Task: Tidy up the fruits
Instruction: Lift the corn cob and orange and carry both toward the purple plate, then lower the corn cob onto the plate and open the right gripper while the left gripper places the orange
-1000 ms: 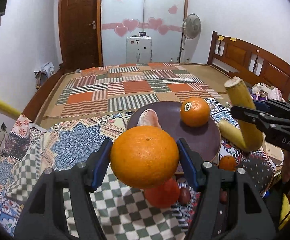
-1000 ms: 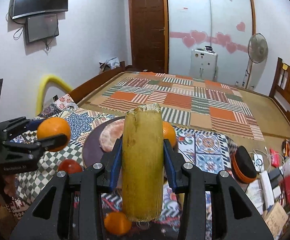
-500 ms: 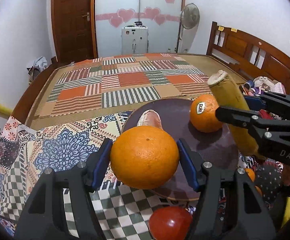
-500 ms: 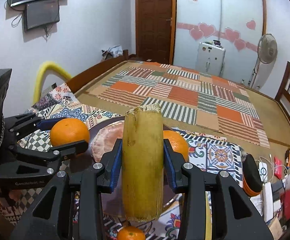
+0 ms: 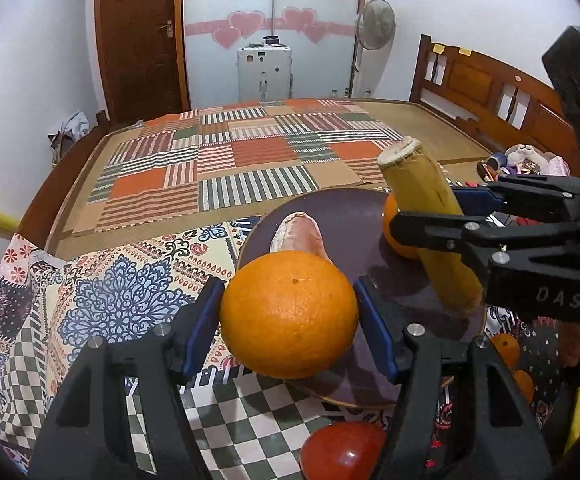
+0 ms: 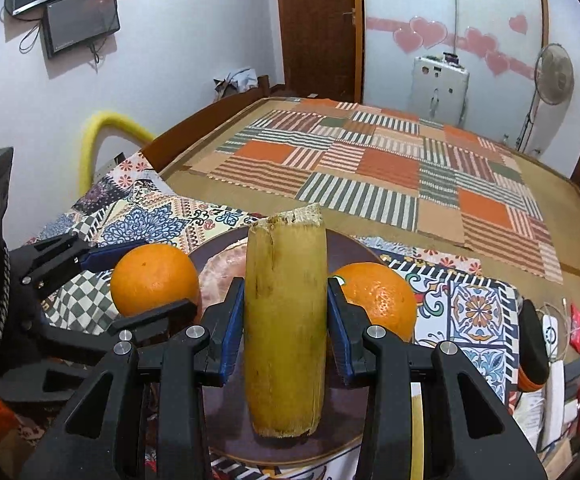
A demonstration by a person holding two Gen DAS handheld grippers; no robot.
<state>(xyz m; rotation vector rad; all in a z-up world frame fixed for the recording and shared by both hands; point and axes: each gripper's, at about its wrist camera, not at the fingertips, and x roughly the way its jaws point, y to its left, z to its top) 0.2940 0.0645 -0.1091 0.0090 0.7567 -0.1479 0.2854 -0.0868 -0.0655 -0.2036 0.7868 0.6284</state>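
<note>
My left gripper (image 5: 290,320) is shut on a large orange (image 5: 289,314) and holds it over the near rim of a dark round plate (image 5: 353,220). My right gripper (image 6: 286,324) is shut on a yellow cut stalk piece (image 6: 286,320), held upright over the same plate (image 6: 226,436). On the plate lie a second orange (image 6: 381,300) with a sticker and a pink peeled fruit piece (image 5: 299,230). The right gripper (image 5: 445,216) and its stalk (image 5: 425,216) show at the right of the left wrist view. The left gripper's orange (image 6: 154,278) shows at the left of the right wrist view.
A red fruit (image 5: 341,450) and small oranges (image 5: 505,350) lie on the patterned cloth (image 5: 110,300) below the plate. Beyond is a bed with a patchwork cover (image 5: 242,160). Clutter (image 6: 561,344) lies at the right. A yellow foam bar (image 6: 102,128) stands at the left.
Both grippers have moved forward over the plate with their loads. The orange now hangs above the plate's near rim, and the stalk piece is lower and nearer the plate.
</note>
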